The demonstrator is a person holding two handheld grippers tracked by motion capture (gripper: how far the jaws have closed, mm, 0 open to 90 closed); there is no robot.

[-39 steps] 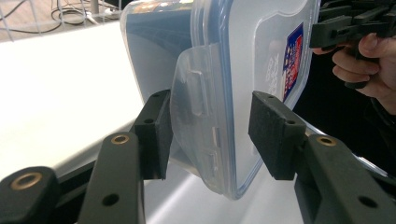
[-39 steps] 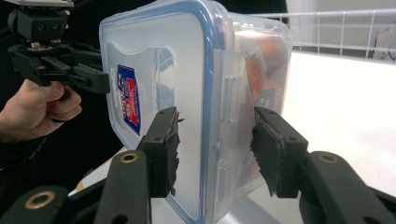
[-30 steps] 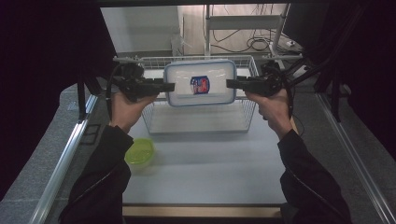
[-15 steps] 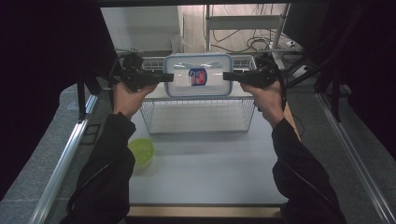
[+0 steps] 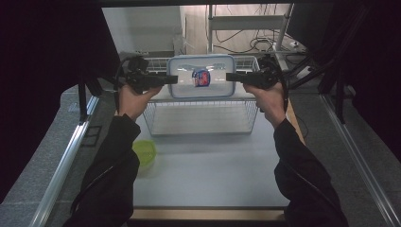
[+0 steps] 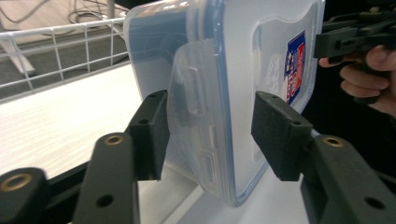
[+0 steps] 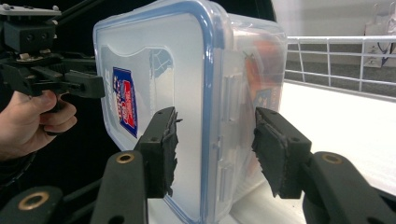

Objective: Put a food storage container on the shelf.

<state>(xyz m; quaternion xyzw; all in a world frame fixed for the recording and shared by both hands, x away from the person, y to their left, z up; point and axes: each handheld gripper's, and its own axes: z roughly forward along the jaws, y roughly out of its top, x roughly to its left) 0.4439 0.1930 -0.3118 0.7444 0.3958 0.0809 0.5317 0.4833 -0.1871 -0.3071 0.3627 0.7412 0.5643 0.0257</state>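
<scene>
A clear plastic container (image 5: pixel 185 87) with a blue-rimmed lid and a red and blue label stands on edge at the far end of the wire basket (image 5: pixel 198 131). My left gripper (image 5: pixel 174 79) reaches in from the left with its jaws around the container's left end (image 6: pixel 224 70). Those jaws have just been opening, and a gap shows beside the lid-side pad (image 6: pixel 275 135). My right gripper (image 5: pixel 230 76) straddles the right end (image 7: pixel 154 56), with its far pad (image 7: pixel 275 149) clear of the wall. The container's lower edge rests on the white surface.
A green bowl (image 5: pixel 144 152) sits on the white table (image 5: pixel 213 175) in front of the basket's left corner, beside the person's left sleeve. Metal rails run along both sides of the table. A shelf with cables stands behind the basket.
Both hands carried the container away from the person, toward the basket's far end. The left jaws now stand a little wider around it.
</scene>
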